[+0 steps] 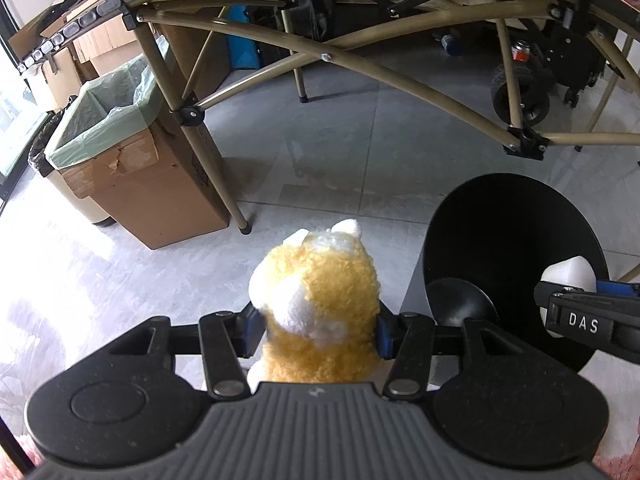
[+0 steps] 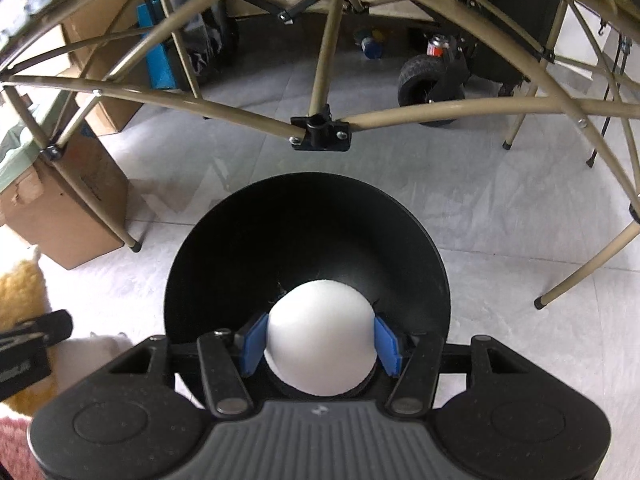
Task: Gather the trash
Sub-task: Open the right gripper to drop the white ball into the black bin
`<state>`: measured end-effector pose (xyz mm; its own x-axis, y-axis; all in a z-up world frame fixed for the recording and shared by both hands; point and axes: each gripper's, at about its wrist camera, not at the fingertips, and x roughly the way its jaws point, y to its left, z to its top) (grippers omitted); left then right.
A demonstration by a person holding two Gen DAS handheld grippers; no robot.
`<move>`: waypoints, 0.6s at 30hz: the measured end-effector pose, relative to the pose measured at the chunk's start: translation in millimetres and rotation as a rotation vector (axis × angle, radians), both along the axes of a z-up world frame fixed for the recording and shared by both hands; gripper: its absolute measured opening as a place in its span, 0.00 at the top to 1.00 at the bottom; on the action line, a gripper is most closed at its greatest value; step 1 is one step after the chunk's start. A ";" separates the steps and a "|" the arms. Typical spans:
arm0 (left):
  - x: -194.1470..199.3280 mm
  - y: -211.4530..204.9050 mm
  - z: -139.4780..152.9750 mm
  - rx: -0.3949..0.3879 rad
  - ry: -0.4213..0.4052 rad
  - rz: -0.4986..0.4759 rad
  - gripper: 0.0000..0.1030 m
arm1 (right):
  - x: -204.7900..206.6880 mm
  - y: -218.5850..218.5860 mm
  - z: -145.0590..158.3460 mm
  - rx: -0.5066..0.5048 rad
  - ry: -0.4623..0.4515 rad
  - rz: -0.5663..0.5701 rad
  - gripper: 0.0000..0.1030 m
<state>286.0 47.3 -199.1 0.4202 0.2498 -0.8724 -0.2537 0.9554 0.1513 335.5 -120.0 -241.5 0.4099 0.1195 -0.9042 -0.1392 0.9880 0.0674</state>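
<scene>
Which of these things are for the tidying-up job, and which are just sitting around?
For the job:
- plush toy, held in the left gripper
- white ball with the black cone-shaped piece, held in the right gripper
- cardboard box lined with a green bag

Just sitting around:
- folding table frame
- wheeled cart
- other cardboard boxes

Both wrist views steep downward, close; share black dish [image 1: 516, 248], floor [image 2: 500, 216].

Folding table frame [image 1: 360, 64], black-wheeled cart [image 2: 432, 76] and blue panel [image 1: 242, 36] behind.
</scene>
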 end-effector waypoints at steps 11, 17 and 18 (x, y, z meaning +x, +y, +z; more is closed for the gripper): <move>3.5 6.3 1.2 -0.015 -0.010 0.021 0.49 | 12.5 1.2 -14.7 0.027 0.063 -0.026 0.22; 2.3 6.9 2.4 -0.012 -0.011 0.020 0.49 | 13.7 -2.9 -11.3 0.037 0.052 -0.037 0.00; 2.2 7.3 2.6 -0.012 -0.012 0.022 0.49 | 13.6 -2.8 -10.9 0.039 0.051 -0.036 0.00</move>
<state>288.1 54.6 -196.4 0.4250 0.2483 -0.8705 -0.2763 0.9513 0.1364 349.1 -122.9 -252.4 0.3680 0.1413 -0.9190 -0.0991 0.9887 0.1123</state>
